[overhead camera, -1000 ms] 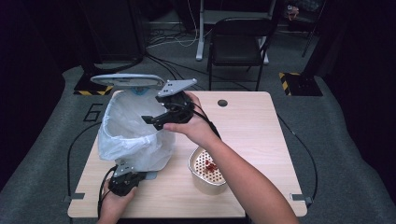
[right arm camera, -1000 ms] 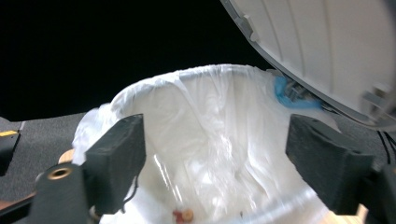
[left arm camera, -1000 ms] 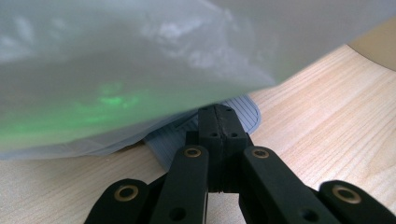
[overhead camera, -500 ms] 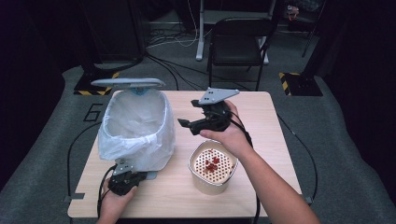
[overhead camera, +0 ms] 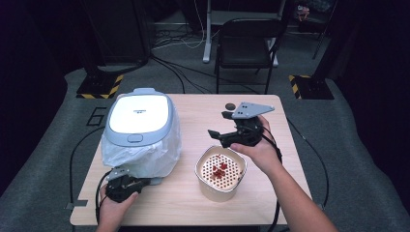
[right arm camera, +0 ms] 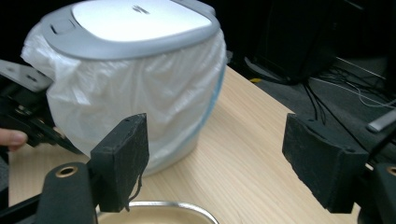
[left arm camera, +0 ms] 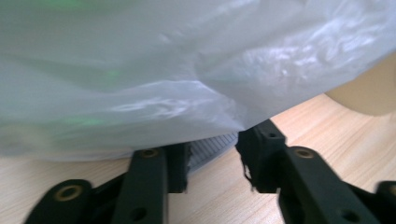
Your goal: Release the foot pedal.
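Resting low at the bin [overhead camera: 140,130]: left hand-held gripper [overhead camera: 126,185].

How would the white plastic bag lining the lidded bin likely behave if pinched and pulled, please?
The plastic bag looks thin and crinkled, so it would probably be floppy and stretch. Glossy film may slip. The lid sits over its rim, likely holding it.

Wooden table [overhead camera: 193,203] bearing: lidded bin [overhead camera: 139,130] (white bag lining it), perforated-top container [overhead camera: 220,173], small dark disc [overhead camera: 230,106] lying at far edge.
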